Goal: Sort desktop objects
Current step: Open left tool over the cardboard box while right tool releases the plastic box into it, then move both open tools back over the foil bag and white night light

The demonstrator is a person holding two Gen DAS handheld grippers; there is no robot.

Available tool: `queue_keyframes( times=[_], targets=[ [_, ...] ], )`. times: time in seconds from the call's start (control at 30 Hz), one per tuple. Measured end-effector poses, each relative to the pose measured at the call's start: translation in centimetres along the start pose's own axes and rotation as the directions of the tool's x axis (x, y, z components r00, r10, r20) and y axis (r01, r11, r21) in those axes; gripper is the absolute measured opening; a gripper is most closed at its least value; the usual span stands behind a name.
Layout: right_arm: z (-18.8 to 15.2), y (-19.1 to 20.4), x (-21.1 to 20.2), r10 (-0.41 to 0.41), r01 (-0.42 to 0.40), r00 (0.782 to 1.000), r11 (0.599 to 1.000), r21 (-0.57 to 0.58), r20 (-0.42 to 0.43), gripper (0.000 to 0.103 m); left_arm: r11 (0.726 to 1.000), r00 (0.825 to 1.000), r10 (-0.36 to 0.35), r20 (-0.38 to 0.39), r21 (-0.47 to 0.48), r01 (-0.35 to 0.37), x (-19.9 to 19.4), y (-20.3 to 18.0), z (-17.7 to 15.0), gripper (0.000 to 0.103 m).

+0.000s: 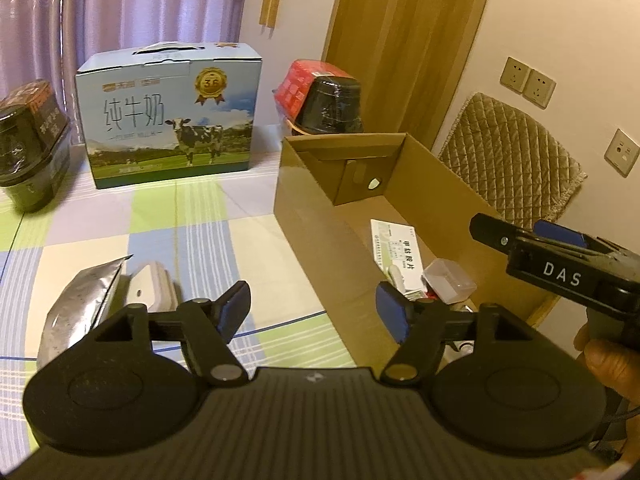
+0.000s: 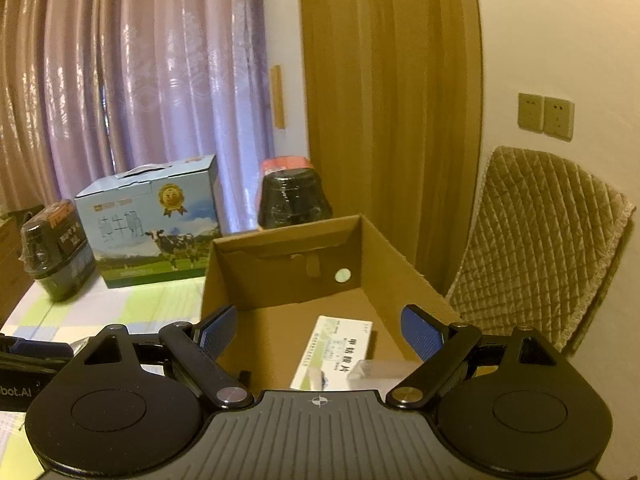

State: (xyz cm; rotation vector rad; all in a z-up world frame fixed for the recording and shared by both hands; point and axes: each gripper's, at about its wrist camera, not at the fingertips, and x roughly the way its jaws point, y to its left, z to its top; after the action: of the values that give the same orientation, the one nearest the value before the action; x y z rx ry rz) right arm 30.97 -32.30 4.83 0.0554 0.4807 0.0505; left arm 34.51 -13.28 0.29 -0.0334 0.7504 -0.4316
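Foil pouch and a white block lie on the checked cloth at nine o'clock of the left gripper, whose jaws gape empty. At three o'clock sits the cardboard box, already holding a medicine carton and a clear case. Best next, I judge: swing left, straddle the pouch, close gently. Right gripper hangs spread over the box; only its view shows the box floor plainly, while only the left view shows the pouch.

Lilac curtains, wooden door, cream wall with sockets, quilted chair
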Motion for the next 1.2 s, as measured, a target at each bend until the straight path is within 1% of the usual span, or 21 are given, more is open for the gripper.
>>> queue_keyframes(
  times=[0.27, 0.43, 0.53, 0.6, 0.73, 0.83, 0.97, 1.03, 1.13, 1.2],
  targets=[
    [-0.1, 2.5, 0.0, 0.032, -0.032, 0.999, 0.999, -0.024, 0.018, 0.086, 0.999, 0.999, 0.041, -0.004, -0.009, -0.041, -1.2, 2.7, -0.5, 0.073],
    [-0.1, 4.8, -0.1, 0.081, -0.079, 0.996, 0.995, -0.053, 0.029, 0.087, 0.995, 0.996, 0.089, 0.007, -0.034, -0.089, -2.5, 6.1, -1.0, 0.075],
    [-0.1, 6.5, -0.3, 0.127, -0.124, 0.991, 0.99, -0.071, 0.043, 0.087, 0.987, 0.989, 0.148, 0.027, -0.059, -0.147, -3.8, 9.3, -1.1, 0.076],
    [-0.1, 7.7, -0.5, 0.156, -0.152, 0.987, 0.985, -0.086, 0.046, 0.088, 0.979, 0.982, 0.188, 0.032, -0.082, -0.185, -4.7, 11.7, -1.4, 0.078],
    [-0.4, 9.9, -0.4, 0.216, -0.21, 0.976, 0.97, -0.12, 0.031, 0.089, 0.959, 0.966, 0.259, 0.01, -0.125, -0.256, -6.1, 16.3, -2.3, 0.079],
    [-0.7, 11.7, 0.2, 0.256, -0.253, 0.967, 0.957, -0.145, 0.002, 0.09, 0.946, 0.956, 0.293, -0.01, -0.138, -0.292, -6.6, 18.6, -3.0, 0.08],
    [-1.5, 14.0, 0.8, 0.296, -0.299, 0.954, 0.936, -0.186, -0.048, 0.09, 0.947, 0.954, 0.295, -0.043, -0.122, -0.298, -6.3, 20.1, -3.7, 0.08],
    [-2.1, 15.1, 1.3, 0.309, -0.32, 0.947, 0.922, -0.219, -0.081, 0.09, 0.952, 0.958, 0.279, -0.059, -0.109, -0.284, -5.9, 20.3, -3.9, 0.08],
    [-3.3, 16.8, 2.3, 0.304, -0.33, 0.944, 0.9, -0.286, -0.13, 0.09, 0.965, 0.966, 0.246, -0.085, -0.071, -0.252, -4.6, 20.5, -4.1, 0.08],
    [-4.0, 17.5, 3.1, 0.307, -0.343, 0.938, 0.886, -0.312, -0.161, 0.09, 0.97, 0.966, 0.236, -0.102, -0.04, -0.241, -3.7, 20.6, -4.2, 0.08]
  ],
)
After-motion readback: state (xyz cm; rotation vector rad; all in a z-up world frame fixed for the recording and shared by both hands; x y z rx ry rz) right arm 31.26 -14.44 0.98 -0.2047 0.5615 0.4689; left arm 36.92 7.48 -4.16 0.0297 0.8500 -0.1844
